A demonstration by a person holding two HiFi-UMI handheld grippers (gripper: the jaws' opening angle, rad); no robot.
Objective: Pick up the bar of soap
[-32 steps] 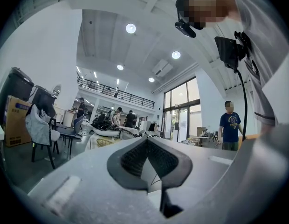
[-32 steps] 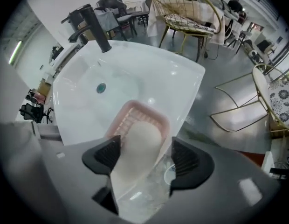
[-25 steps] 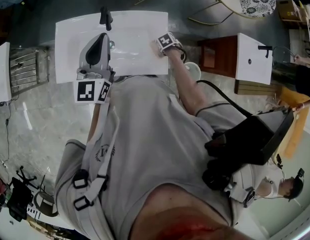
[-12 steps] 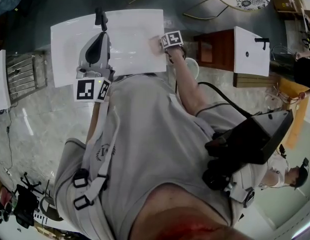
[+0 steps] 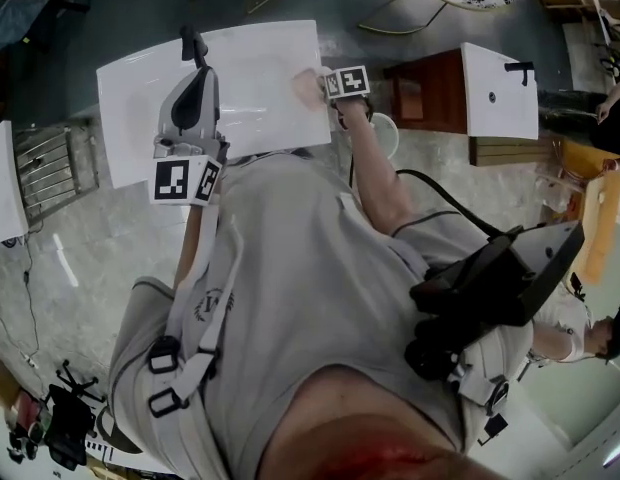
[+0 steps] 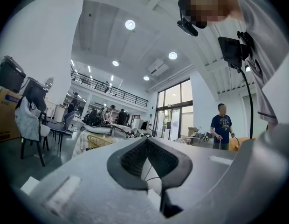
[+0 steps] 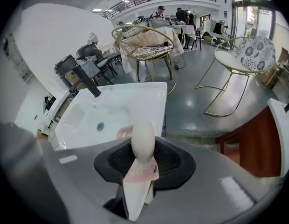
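Observation:
The bar of soap (image 7: 142, 141) is a cream oval, standing on edge between the pads of my right gripper (image 7: 143, 160), which is shut on it; a pink piece shows under the soap. In the head view the soap (image 5: 306, 88) looks pinkish just left of that gripper (image 5: 315, 86), above the right rim of the white sink (image 5: 250, 68). A pink patch (image 7: 123, 132) shows on the sink rim behind the soap. My left gripper (image 5: 195, 103) hangs over the basin's left part near the black tap (image 5: 193, 43), pointing level; its pads (image 6: 135, 160) meet with nothing between them.
The sink (image 7: 112, 111) has a drain (image 7: 100, 125) and black tap (image 7: 86, 85). A second white basin (image 5: 498, 88) sits on a brown cabinet to the right, another basin (image 5: 2, 183) at the left edge. Gold wire chairs (image 7: 147, 43) and a round table (image 7: 247, 55) stand beyond. A person (image 6: 222, 127) stands far off.
My right gripper has lifted a little off the sink's right rim and rolled, so the soap now shows at its left side. The left gripper has hardly moved.

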